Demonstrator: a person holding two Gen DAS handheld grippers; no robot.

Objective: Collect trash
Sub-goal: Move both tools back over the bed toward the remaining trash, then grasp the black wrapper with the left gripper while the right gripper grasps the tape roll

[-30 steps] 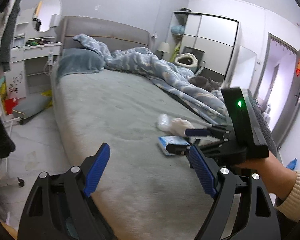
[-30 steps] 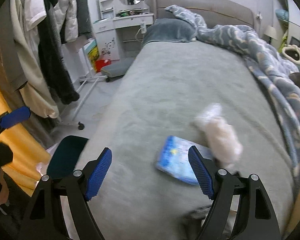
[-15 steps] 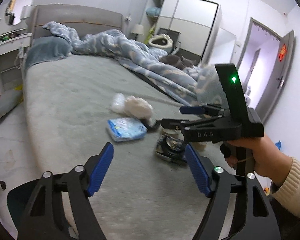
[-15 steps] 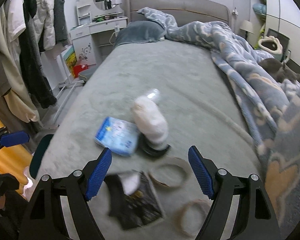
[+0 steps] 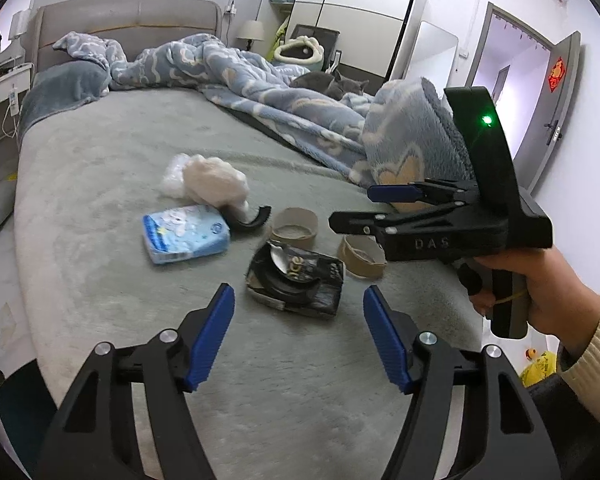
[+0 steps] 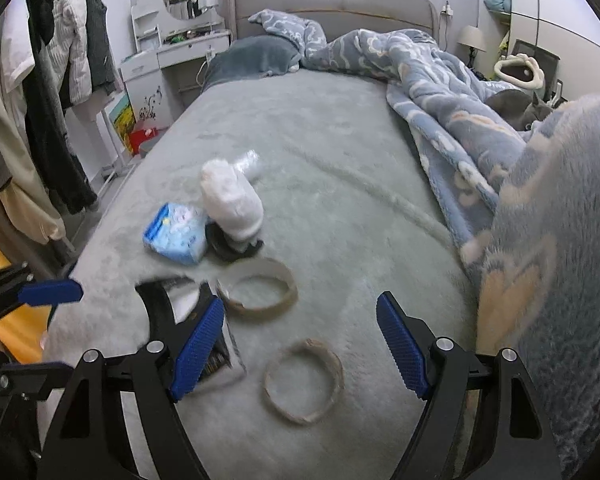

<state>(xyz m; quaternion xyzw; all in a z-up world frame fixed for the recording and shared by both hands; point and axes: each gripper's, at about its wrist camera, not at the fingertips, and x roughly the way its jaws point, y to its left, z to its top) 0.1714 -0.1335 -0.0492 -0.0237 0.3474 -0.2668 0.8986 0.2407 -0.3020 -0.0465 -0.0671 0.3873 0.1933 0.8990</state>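
You are narrowing your empty left gripper [image 5: 298,328] toward the torn black box [image 5: 296,280] at twelve o'clock, your empty right gripper [image 6: 300,336] hanging wide above a cardboard ring [image 6: 304,380].

— How many cardboard rings on the bed [image 6: 340,152]?

— Two: one cardboard ring [image 6: 256,290] farther up, a second cardboard ring [image 6: 304,380] nearer the foot.

— Packets?

— One blue tissue pack [image 5: 185,234], and one torn black box [image 5: 298,282].

— Anything else lying loose?

— One white wad [image 6: 231,200] with one bit of clear plastic [image 6: 249,162] behind it, and one black curved piece [image 5: 250,220] under it.

— Bedding?

— One blue patterned blanket [image 6: 440,76], one grey pillow [image 6: 256,60].

— Animals?

— One grey cat [image 5: 330,82]. And one bedside lamp [image 6: 471,40].
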